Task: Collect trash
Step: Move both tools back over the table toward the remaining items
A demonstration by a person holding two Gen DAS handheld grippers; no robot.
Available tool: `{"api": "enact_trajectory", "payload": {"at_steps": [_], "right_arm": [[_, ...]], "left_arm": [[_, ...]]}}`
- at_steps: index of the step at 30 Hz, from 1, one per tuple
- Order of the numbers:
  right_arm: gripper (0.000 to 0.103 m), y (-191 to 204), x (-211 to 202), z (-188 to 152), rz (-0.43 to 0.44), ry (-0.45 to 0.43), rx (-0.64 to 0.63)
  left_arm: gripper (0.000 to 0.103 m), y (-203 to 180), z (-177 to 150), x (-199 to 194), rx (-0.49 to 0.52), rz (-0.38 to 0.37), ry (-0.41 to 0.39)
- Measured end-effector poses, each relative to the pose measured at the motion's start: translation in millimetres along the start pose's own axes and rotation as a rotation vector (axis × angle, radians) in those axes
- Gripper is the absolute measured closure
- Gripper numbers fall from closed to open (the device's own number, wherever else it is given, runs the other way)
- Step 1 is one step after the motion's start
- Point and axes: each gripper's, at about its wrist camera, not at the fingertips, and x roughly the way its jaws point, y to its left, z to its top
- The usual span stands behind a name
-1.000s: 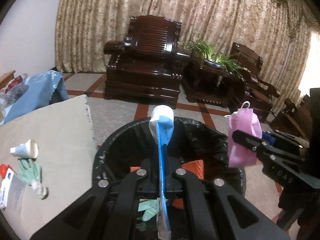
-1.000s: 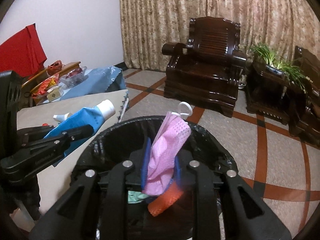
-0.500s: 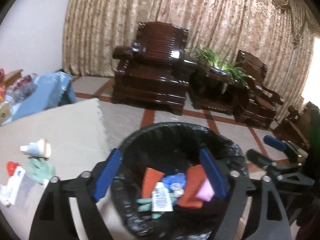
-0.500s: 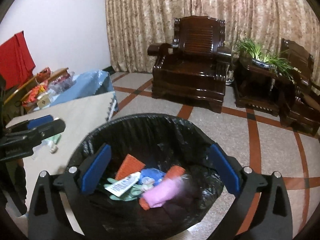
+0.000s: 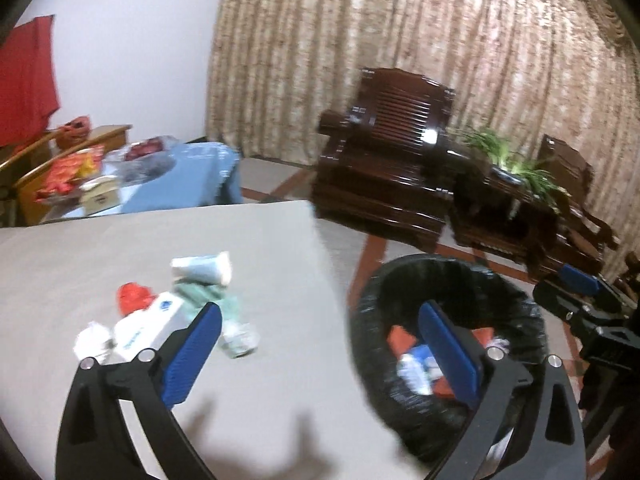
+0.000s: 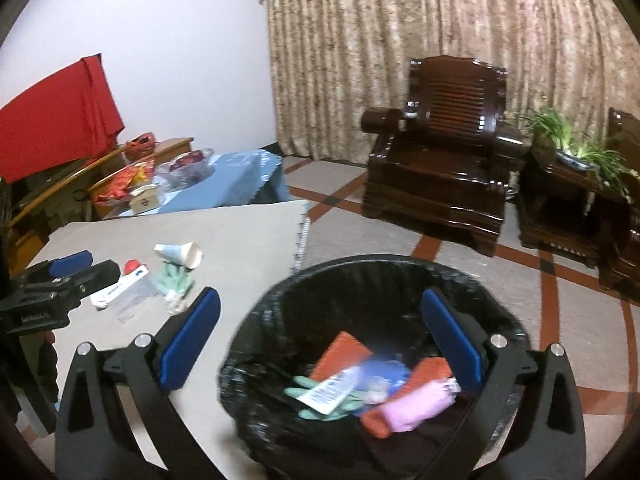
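Note:
A bin lined with a black bag (image 6: 380,264) stands on the floor beside the beige table (image 5: 260,380). In it lie a pink mask (image 6: 416,404), a blue-and-white tube (image 6: 332,390), orange pieces and a green glove. My right gripper (image 6: 320,296) hangs open over the bin, holding nothing. My left gripper (image 5: 320,312) straddles the table edge and the bin (image 5: 440,260); its jaws are opening and nothing is between them. On the table lie a paper cup (image 5: 202,268), a green glove (image 5: 224,308), a white tube (image 5: 148,324) with a red cap (image 5: 134,298) and a crumpled tissue (image 5: 92,340).
A dark wooden armchair (image 6: 440,160) and a side table with a plant (image 6: 572,152) stand before the curtain. At the far left is a blue-covered table (image 6: 224,184) with packets on it. Tiled floor lies to the right of the bin.
Both grippers have opened. The blue tube fell from the left one and the pink mask from the right one into the bin. The left view has swung left towards the table.

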Motion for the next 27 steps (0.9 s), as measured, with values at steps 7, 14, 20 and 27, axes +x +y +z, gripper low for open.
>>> {"api": "enact_trajectory", "payload": {"at_steps": [7,14,20,27], "right_arm": [[0.005,49.3,21.7,0.6,0.073,0.009,-0.047],[0.005,92.8,48.9,1.6,0.156,0.032,-0.074],[0.005,126.7,70.6,3.0,0.217,0.046,-0.1],[0.005,158.7,100.6,3.8,0.252,0.076,-0.135]], "left_arm": [[0.007,53.3,-20.4,-16.5,-0.03,0.131,-0.004],[0.01,99.5,-37.5,-22.9,-0.06,0.224,-0.007],[0.017,135.5,-46.0,-14.6,-0.084,0.258,0.008],[0.025,164.5,-59.8,14.8,-0.113,0.249,0.061]]}}
